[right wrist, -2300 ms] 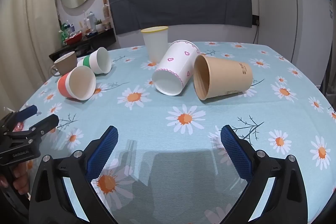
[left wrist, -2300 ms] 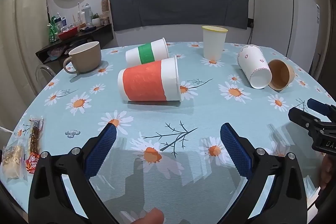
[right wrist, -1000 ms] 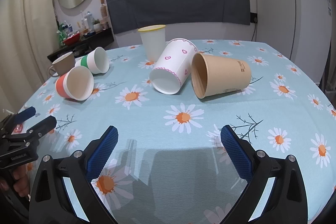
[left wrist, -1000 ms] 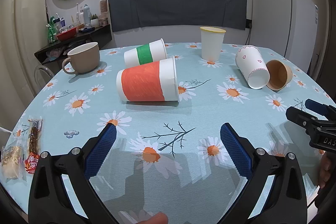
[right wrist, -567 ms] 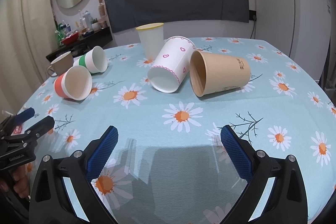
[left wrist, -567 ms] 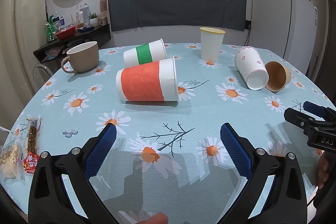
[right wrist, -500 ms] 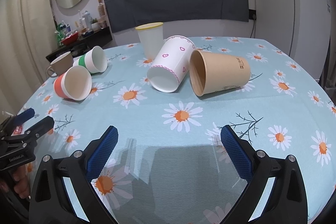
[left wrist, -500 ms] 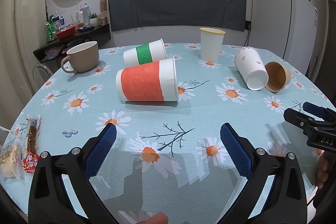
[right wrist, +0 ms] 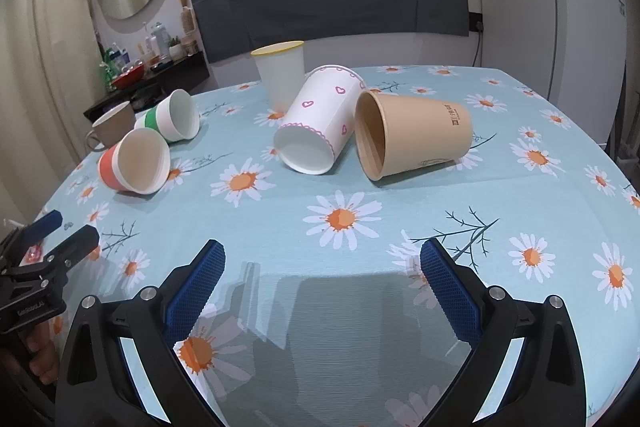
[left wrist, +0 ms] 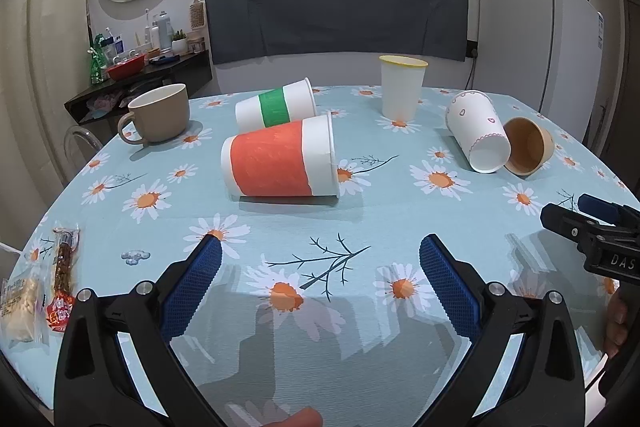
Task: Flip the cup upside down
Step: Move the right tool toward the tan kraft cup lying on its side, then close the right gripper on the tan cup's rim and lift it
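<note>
The table (left wrist: 120, 211) carries four paper cups lying on their sides, likely tipped so each can be turned over. Toward the left edge lie the orange cup (left wrist: 280, 163) and green cup (left wrist: 276, 107); toward the right edge the heart cup (right wrist: 320, 123) touches the brown cup (right wrist: 416, 135). Both the left gripper (left wrist: 320, 263) and right gripper (right wrist: 322, 263) hover spread wide and empty near the front edge, probably readying an approach

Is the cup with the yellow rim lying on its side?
No, the cup with the yellow rim stands upright on the table, mouth up.
</note>
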Available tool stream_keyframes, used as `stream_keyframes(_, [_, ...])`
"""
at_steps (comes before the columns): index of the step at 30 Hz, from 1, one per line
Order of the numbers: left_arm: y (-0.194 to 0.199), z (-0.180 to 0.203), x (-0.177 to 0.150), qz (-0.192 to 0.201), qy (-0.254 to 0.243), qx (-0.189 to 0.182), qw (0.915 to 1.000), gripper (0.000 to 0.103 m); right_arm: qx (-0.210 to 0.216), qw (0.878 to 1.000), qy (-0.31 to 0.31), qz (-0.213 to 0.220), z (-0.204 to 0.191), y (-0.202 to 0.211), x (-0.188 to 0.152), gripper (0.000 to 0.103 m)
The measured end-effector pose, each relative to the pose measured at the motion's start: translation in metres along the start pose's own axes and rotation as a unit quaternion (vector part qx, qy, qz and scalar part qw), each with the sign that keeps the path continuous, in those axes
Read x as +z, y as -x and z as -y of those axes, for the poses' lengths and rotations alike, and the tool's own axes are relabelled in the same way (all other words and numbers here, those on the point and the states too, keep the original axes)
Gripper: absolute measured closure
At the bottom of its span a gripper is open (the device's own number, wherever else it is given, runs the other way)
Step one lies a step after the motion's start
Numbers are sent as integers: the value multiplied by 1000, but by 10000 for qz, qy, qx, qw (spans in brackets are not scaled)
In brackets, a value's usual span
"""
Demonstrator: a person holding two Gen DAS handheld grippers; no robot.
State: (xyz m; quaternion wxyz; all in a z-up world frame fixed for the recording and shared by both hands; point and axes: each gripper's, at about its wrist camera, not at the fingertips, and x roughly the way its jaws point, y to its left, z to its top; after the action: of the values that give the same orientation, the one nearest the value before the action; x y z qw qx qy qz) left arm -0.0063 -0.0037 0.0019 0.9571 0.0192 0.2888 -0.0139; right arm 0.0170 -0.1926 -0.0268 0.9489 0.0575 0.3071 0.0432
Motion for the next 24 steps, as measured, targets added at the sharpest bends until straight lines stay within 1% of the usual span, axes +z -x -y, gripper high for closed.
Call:
stream_keyframes(4, [0,0,0,1,15,-22,10000,6,-282,9995,-56,-139,1,-4,3,9])
stream_keyframes(7, [0,-1,0,4,15,-52,10000,6,-308,9994,-87,-129,2,-5,6,9])
stream_keyframes(11, [0,-1,0,11,23,-95,10000,6,-324,9989,-217,-275,9,-13,17,9])
stream_keyframes(13, [0,-2,-1,16,39,-119,9999,6,-519,9980,-275,-244,14,-14,25,9])
stream_keyframes(16, [0,-3,0,19,54,-203,9998,6,-1052,9941,-209,-190,20,-19,40,9])
stream_keyframes(17, [0,-3,0,20,61,-232,9997,6,-1167,9928,-207,-181,23,-21,44,9])
stream_keyframes(20, [0,-4,-1,18,62,-305,9995,6,-1366,9901,-200,-246,28,-29,55,10])
stream_keyframes(23, [-1,-2,0,-15,17,-362,9993,6,-1631,9862,-188,-217,32,-36,64,11])
stream_keyframes(24, [-1,-2,-1,-16,2,-377,9993,6,-1679,9854,-190,-216,34,-38,66,12])
